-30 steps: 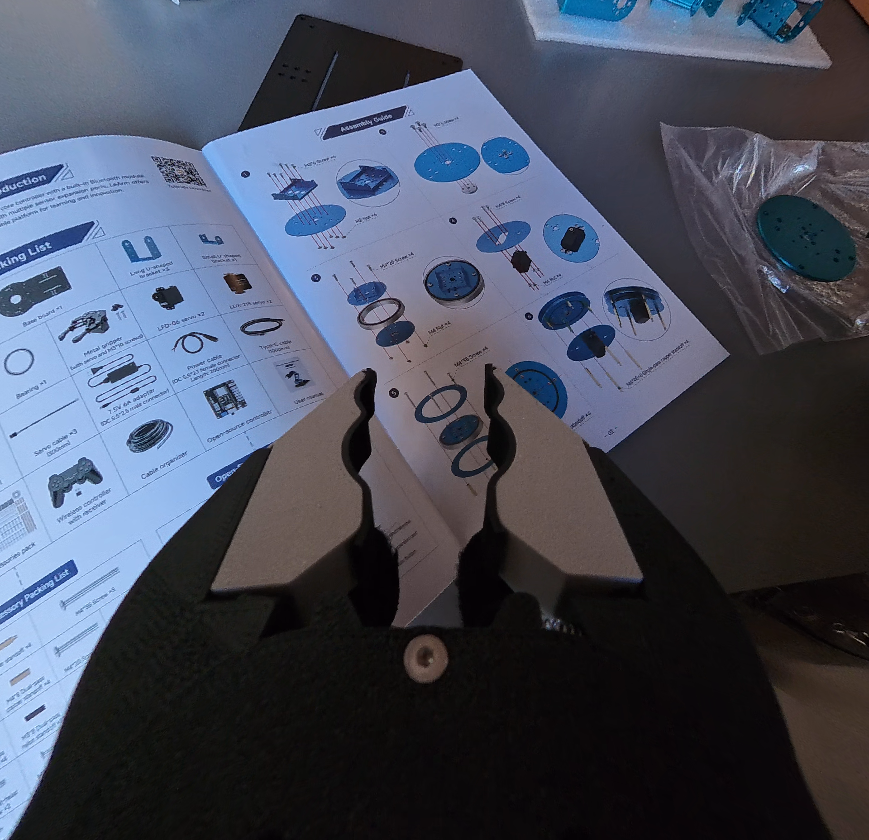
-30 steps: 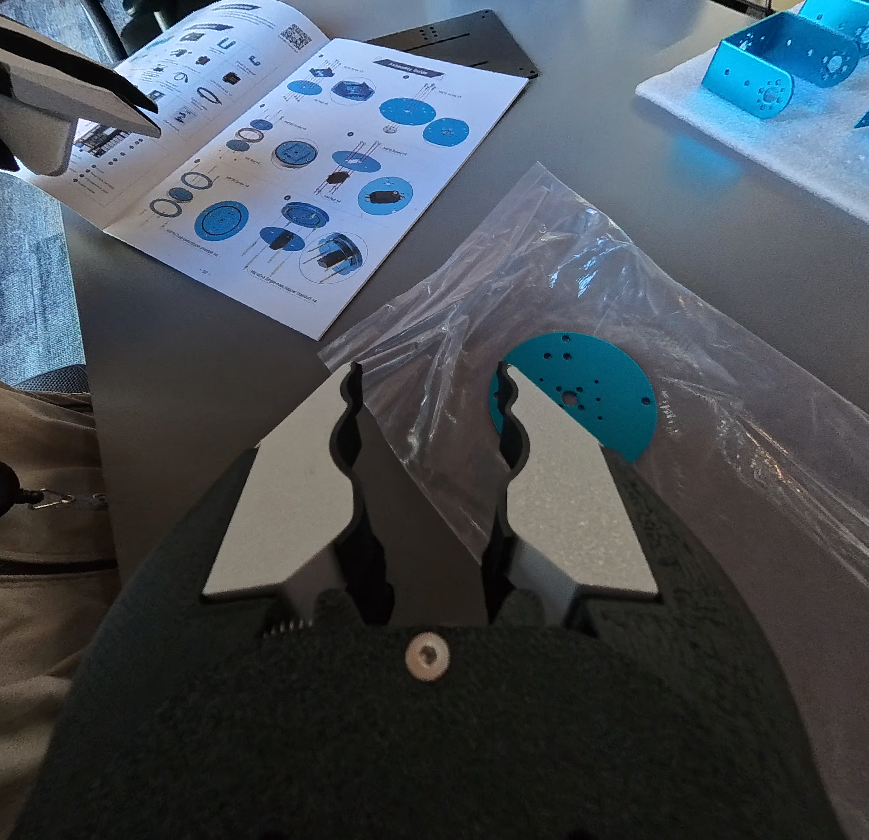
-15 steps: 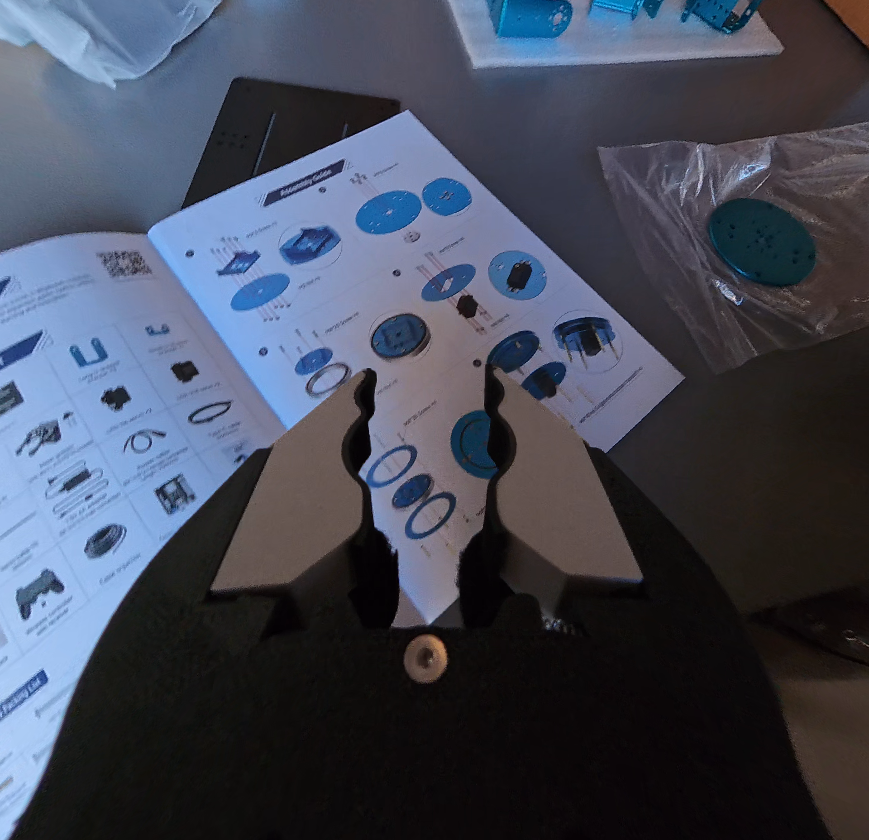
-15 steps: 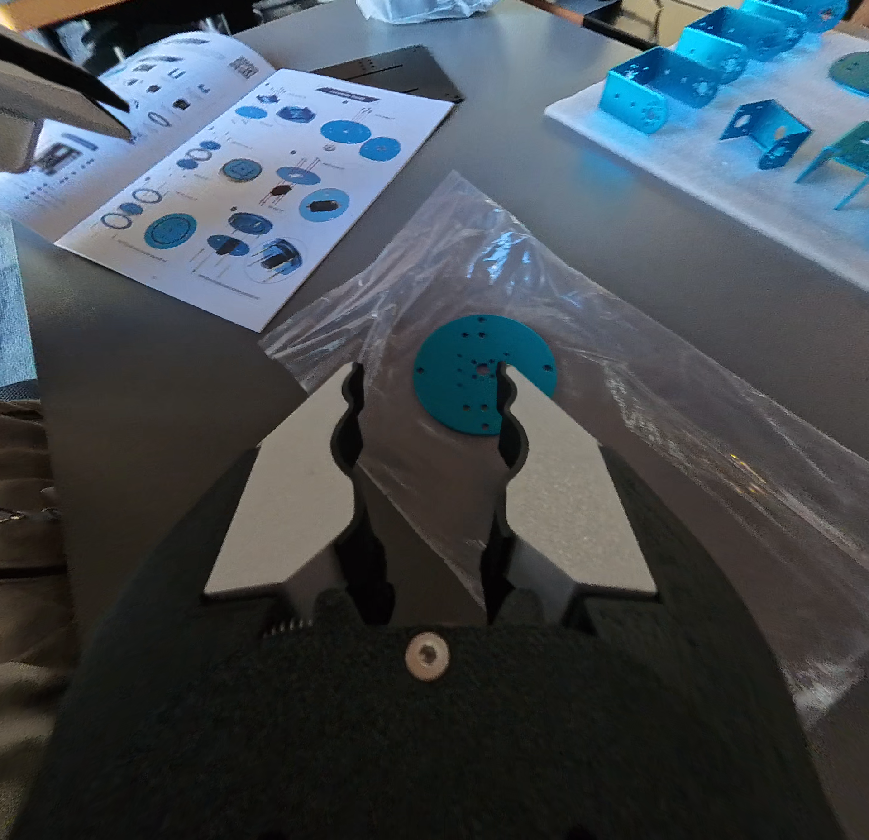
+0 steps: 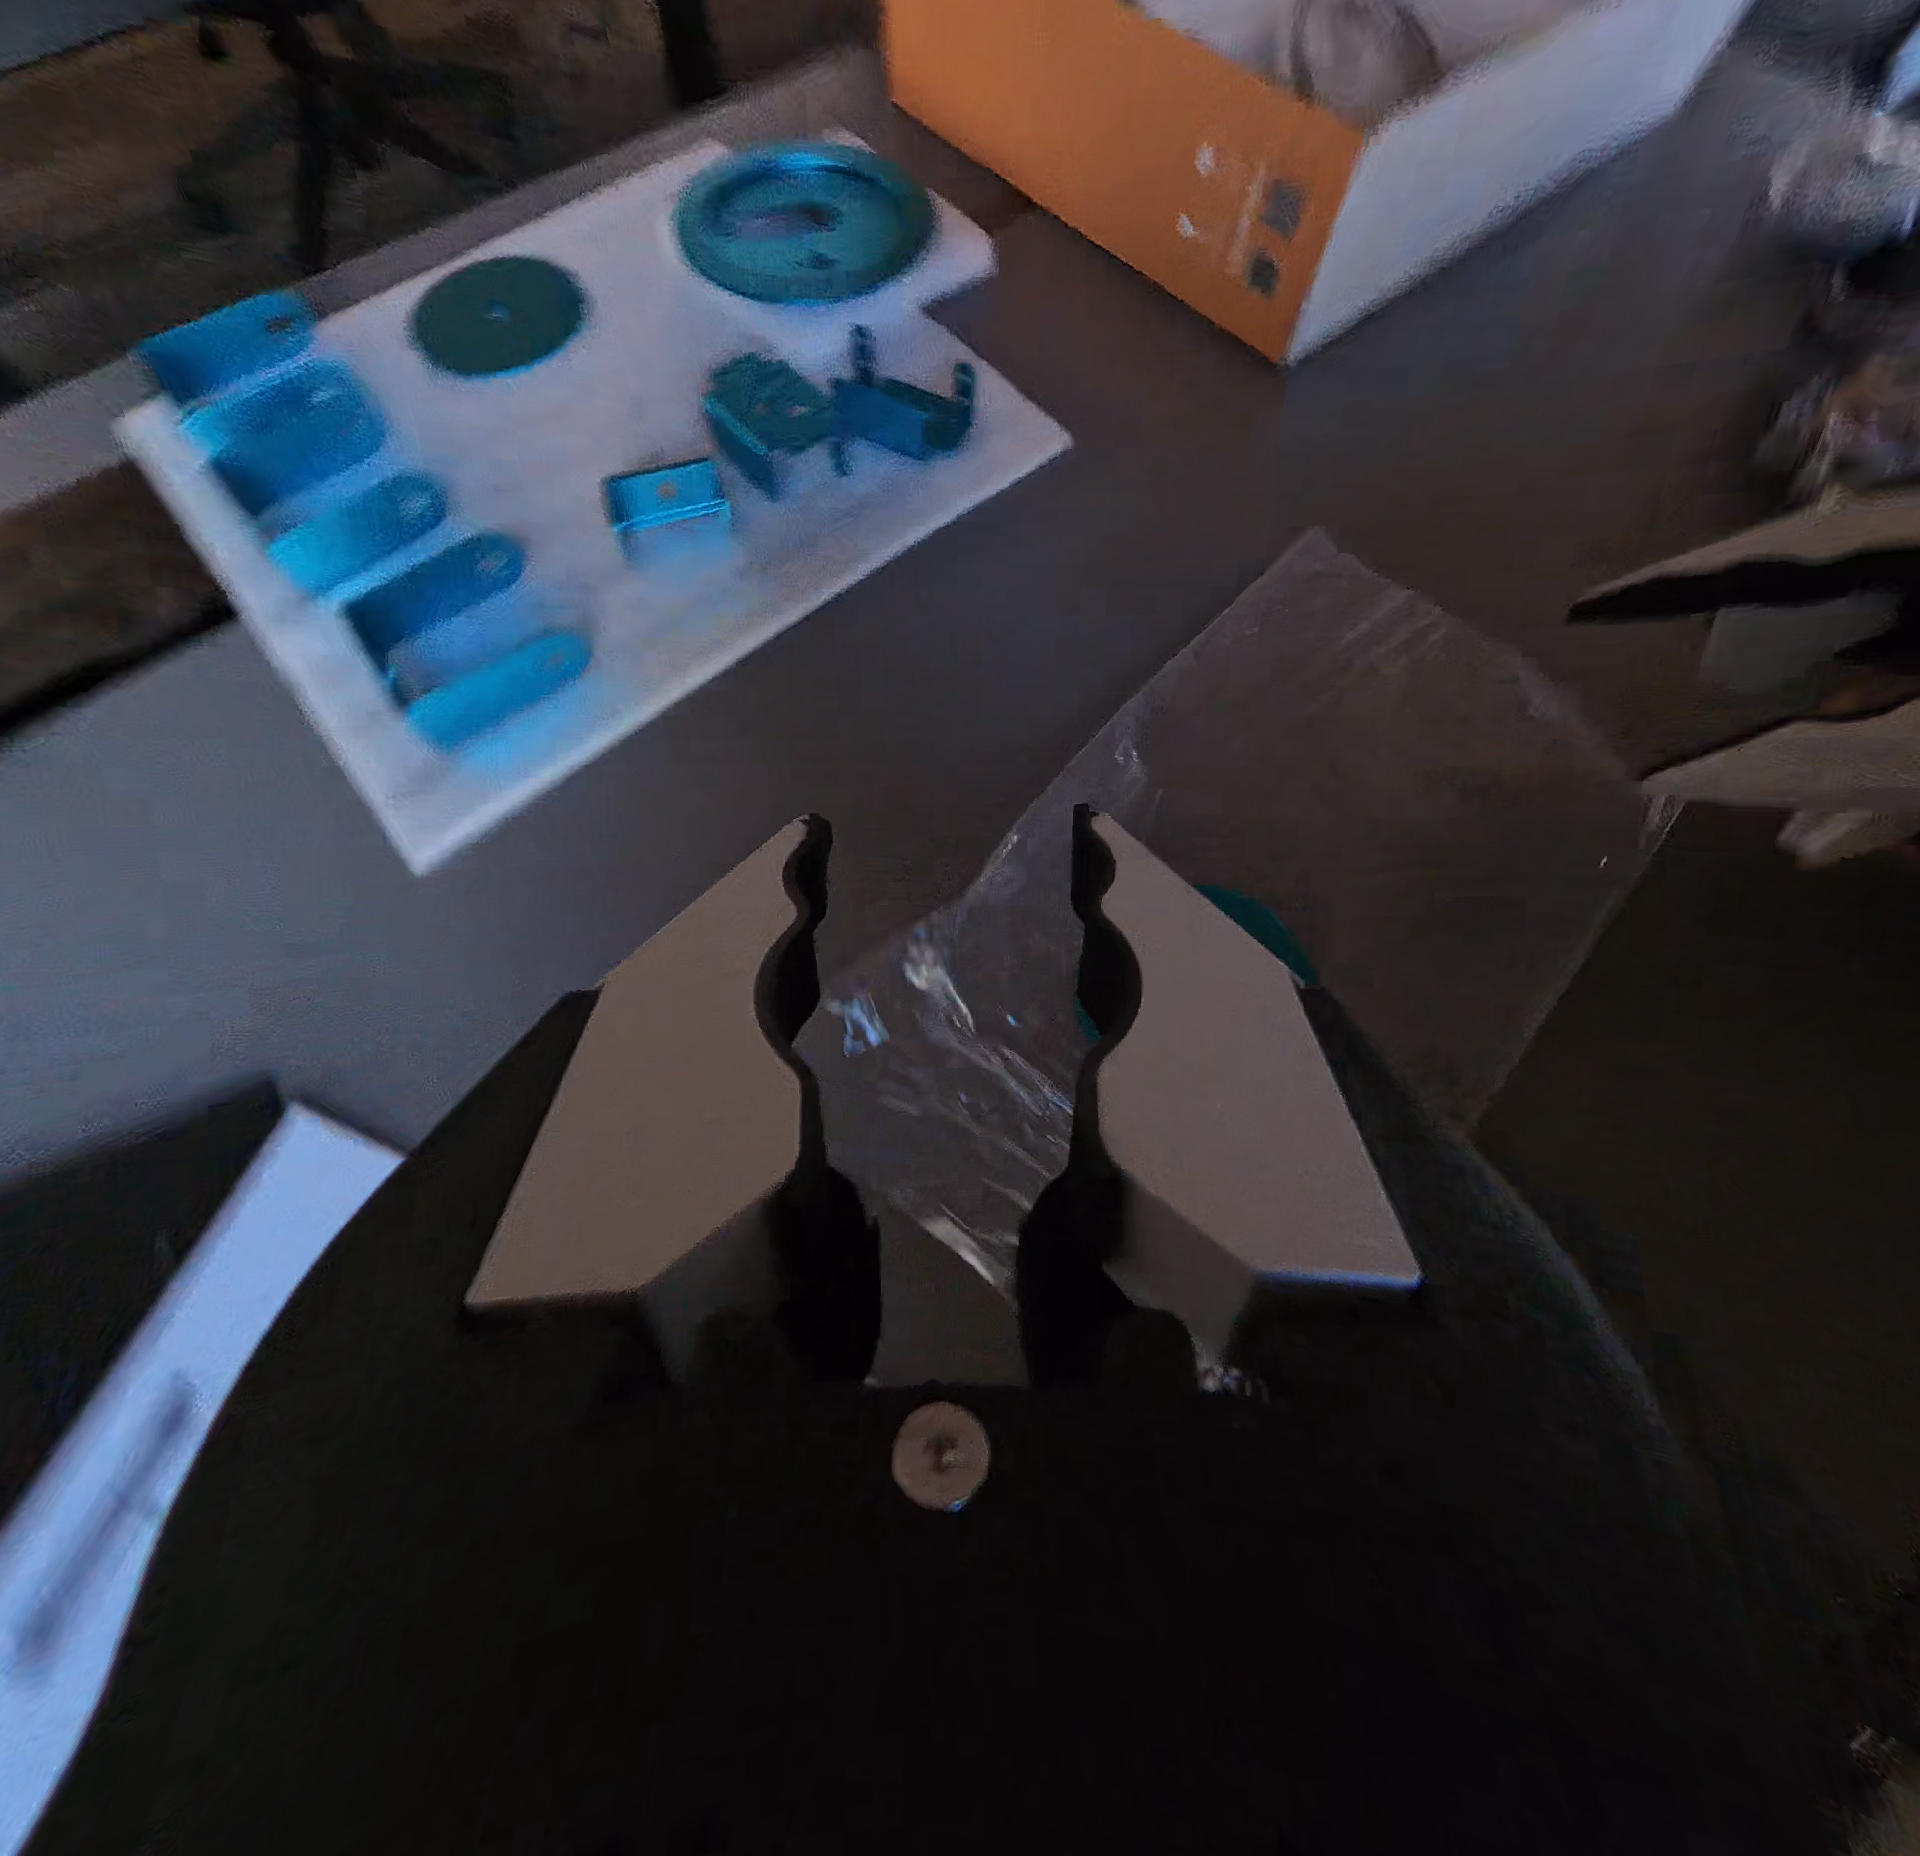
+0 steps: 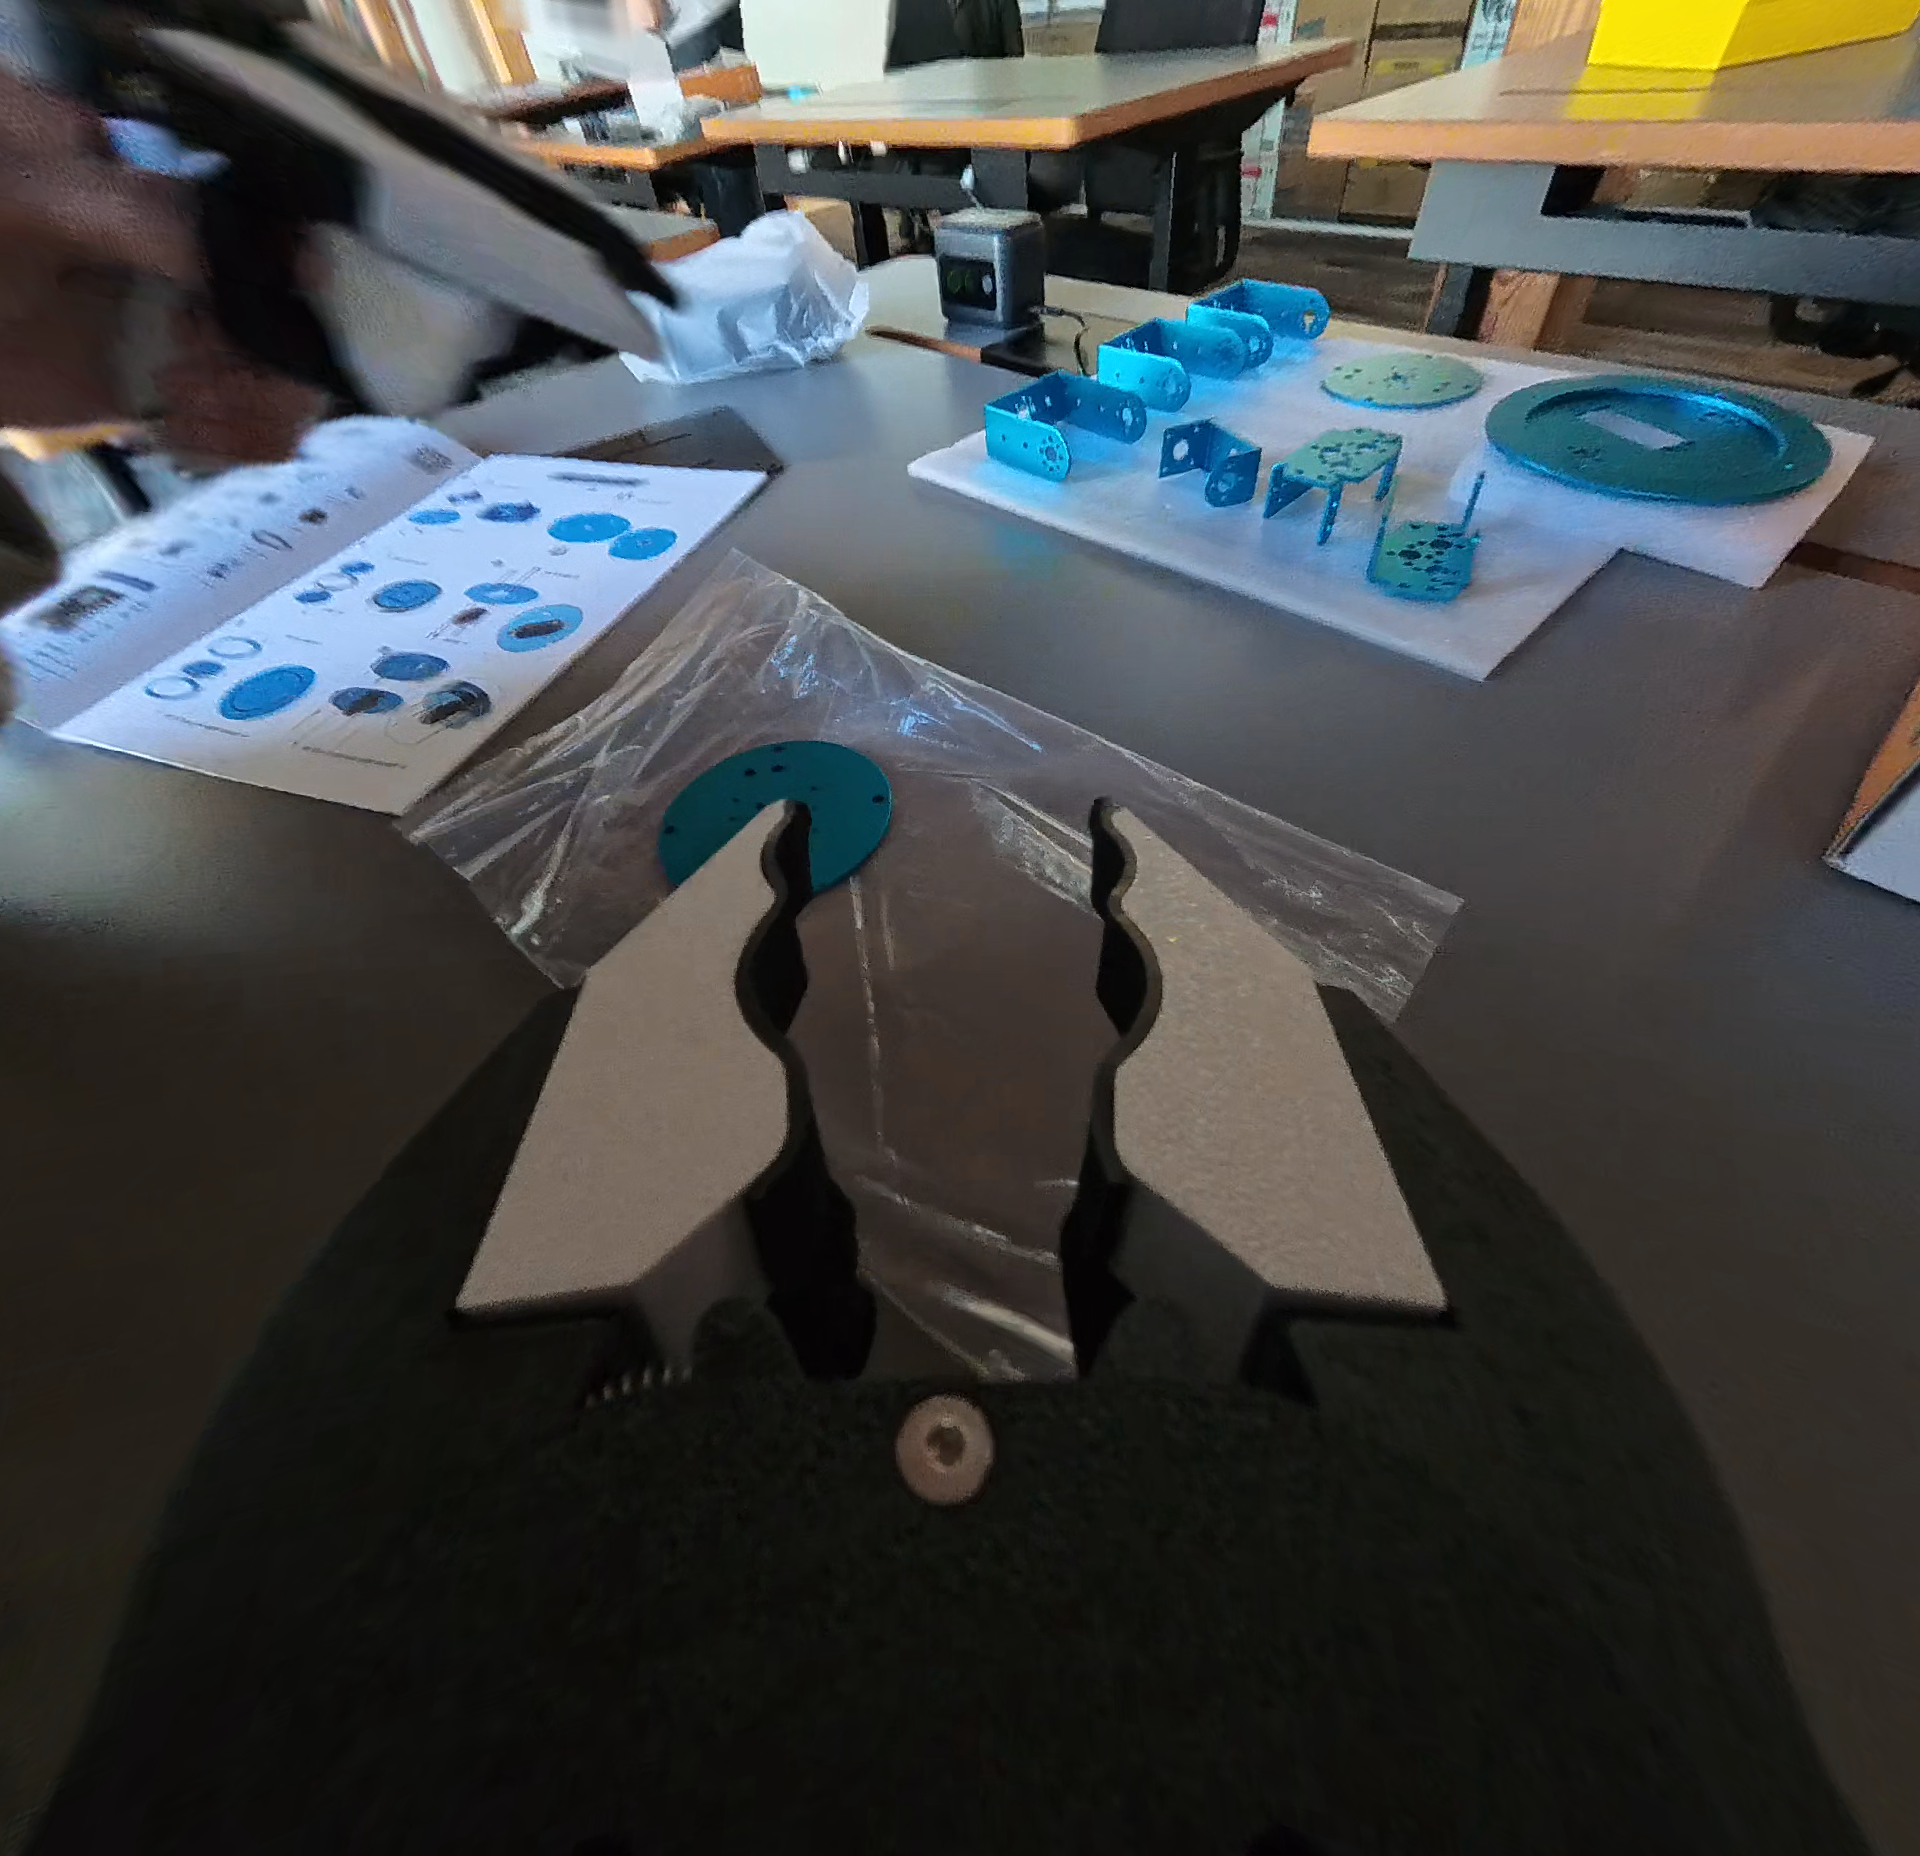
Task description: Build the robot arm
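A clear plastic bag (image 6: 935, 746) lies on the grey table (image 6: 1143, 622) with a teal round plate (image 6: 821, 798) inside. My right gripper (image 6: 943, 814) is open and empty, low over the bag's near part, its left fingertip in front of the plate. My left gripper (image 5: 943, 830) is open and empty, above the bag (image 5: 1330, 726); the plate's edge (image 5: 1262, 923) shows past its right finger. The left gripper also shows in the right wrist view (image 6: 436, 217), raised at upper left. The right gripper shows at the right edge of the left wrist view (image 5: 1766, 663).
A white foam sheet (image 6: 1195, 539) carries several blue metal brackets (image 6: 1060, 424), a thin disc (image 6: 1403, 381) and a large teal ring plate (image 6: 1657, 440). An open instruction booklet (image 6: 416, 611) lies left over a black base board (image 6: 686, 445). An orange-and-white box (image 5: 1195, 123) stands behind.
My left gripper has swung right, from over the booklet to over the bag. My right gripper has tilted up and shifted right, so the plate now sits by its left finger.
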`<state>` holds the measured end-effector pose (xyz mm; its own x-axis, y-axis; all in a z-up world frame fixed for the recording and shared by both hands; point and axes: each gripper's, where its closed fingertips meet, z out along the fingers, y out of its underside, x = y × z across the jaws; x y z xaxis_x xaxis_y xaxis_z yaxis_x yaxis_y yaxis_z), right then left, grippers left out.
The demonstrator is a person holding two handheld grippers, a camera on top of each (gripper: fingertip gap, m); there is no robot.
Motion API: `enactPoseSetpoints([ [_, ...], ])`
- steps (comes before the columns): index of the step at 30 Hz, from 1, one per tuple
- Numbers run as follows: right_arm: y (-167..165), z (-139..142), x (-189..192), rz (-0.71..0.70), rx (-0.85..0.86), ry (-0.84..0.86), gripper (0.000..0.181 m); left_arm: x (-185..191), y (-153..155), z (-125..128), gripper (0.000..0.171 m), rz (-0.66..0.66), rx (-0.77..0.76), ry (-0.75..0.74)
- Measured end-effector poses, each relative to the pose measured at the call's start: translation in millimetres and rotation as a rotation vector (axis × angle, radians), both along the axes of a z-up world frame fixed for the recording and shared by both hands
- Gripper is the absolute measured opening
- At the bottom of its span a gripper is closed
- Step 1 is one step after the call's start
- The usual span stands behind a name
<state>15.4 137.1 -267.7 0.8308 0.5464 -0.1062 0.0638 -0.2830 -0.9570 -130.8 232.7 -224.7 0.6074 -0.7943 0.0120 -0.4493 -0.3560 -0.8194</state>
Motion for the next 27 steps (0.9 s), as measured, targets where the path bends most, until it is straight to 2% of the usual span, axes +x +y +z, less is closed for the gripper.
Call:
enactPoseSetpoints([
  [3, -6.4, 8.2, -3.5, 0.017, 0.031, 0.018, 0.053, 40.6, 43.5, 3.2, 0.052, -0.187, 0.000, 0.318],
  [6, -11.5, 8.4, -5.9, 0.017, 0.050, -0.013, 0.051, 85.1, 81.7, 7.8, 0.061, -0.409, 0.014, 0.483],
  [7, -12.6, 7.0, -6.0, 0.014, 0.050, -0.020, 0.051, 94.9, 95.8, 2.8, 0.063, -0.456, 0.010, 0.541],
  [10, -14.9, 3.9, -7.6, 0.012, 0.044, -0.023, 0.050, 112.7, 138.9, -27.4, 0.084, -0.550, 0.006, 0.722],
  [13, -15.6, 2.1, -5.8, 0.006, 0.036, -0.023, 0.050, 127.7, 179.7, -62.5, 0.104, -0.569, 0.020, 0.834],
  [17, -15.9, 2.9, -4.2, 0.002, 0.036, -0.011, 0.050, 144.3, 195.0, -101.0, 0.101, -0.624, -0.077, 0.846],
  [19, -15.9, 2.8, -3.7, 0.002, 0.032, -0.005, 0.050, 148.0, 193.9, -110.3, 0.082, -0.670, -0.097, 0.855],
  [20, -15.7, 3.0, -3.4, 0.003, 0.031, 0.000, 0.050, 151.2, 190.9, -111.6, 0.064, -0.696, -0.103, 0.843],
  [24, -13.8, 0.5, -1.9, -0.002, 0.014, 0.007, 0.049, 148.8, 189.2, -110.8, 0.063, -0.734, -0.100, 0.893],
  [27, -12.6, -1.4, -1.0, -0.006, 0.005, 0.008, 0.048, 143.7, 194.1, -97.6, 0.063, -0.700, -0.083, 0.877],
])
